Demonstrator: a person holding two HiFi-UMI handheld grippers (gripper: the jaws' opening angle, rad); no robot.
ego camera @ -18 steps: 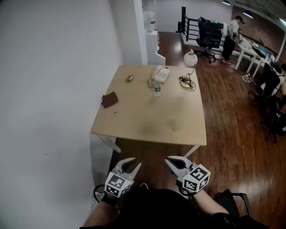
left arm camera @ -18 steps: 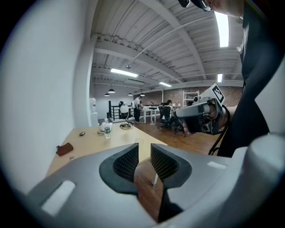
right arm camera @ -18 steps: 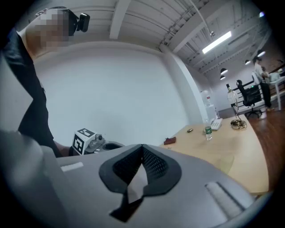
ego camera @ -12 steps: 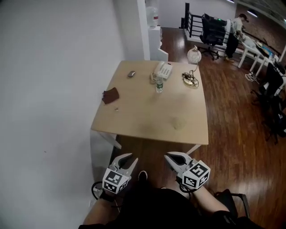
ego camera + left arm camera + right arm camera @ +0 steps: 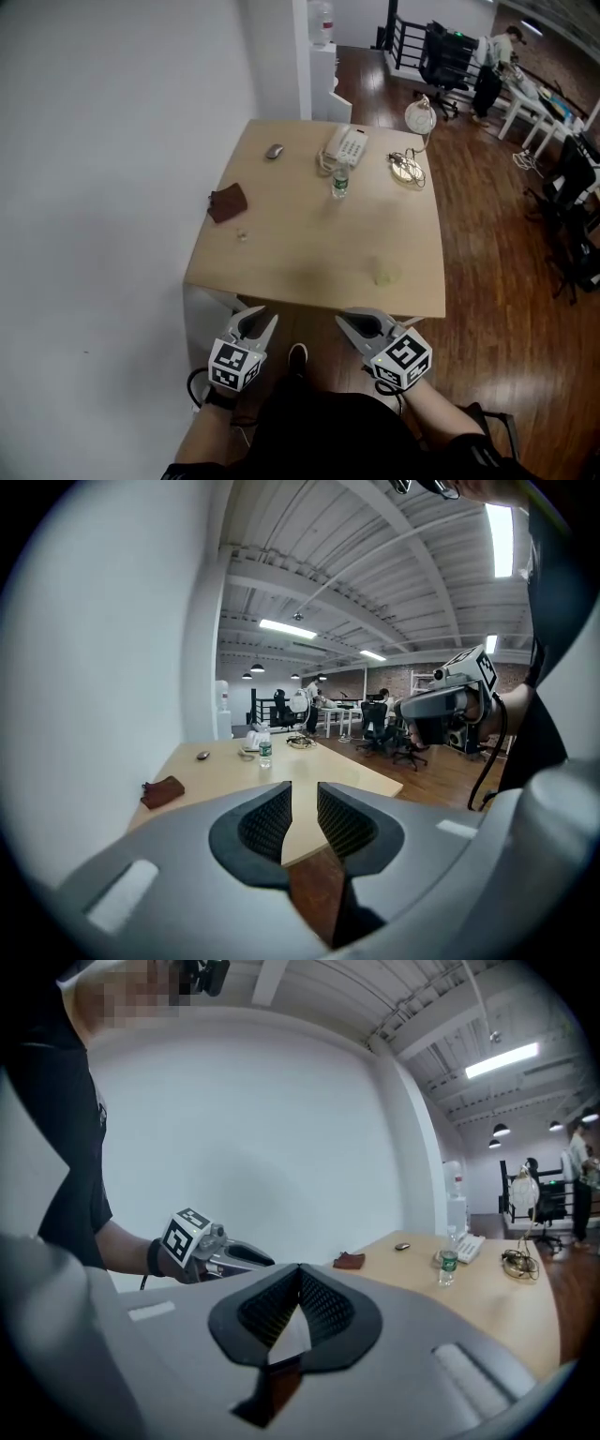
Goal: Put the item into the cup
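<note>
A small pale item [image 5: 242, 236] lies on the wooden table [image 5: 309, 253] near its left side. A faint clear cup [image 5: 384, 276] stands near the table's front right; I cannot make out its shape well. Both grippers hang in front of the table's near edge, well short of either object. My left gripper [image 5: 260, 318] is open with an empty narrow gap between its pads [image 5: 265, 819]. My right gripper [image 5: 352, 319] is shut, its tips touching with nothing between them. In the right gripper view the jaws [image 5: 299, 1267] meet at a point.
On the table stand a water bottle [image 5: 339, 184], a white phone [image 5: 344, 146], a mouse [image 5: 274, 151], a brown wallet [image 5: 228, 202], a tangle of cable [image 5: 406, 169] and a lamp [image 5: 422, 114]. A white wall runs along the left. Office chairs and a person are at the far right.
The table has come closer in the head view, and both grippers now sit just under its near edge. Their jaws look the same as before.
</note>
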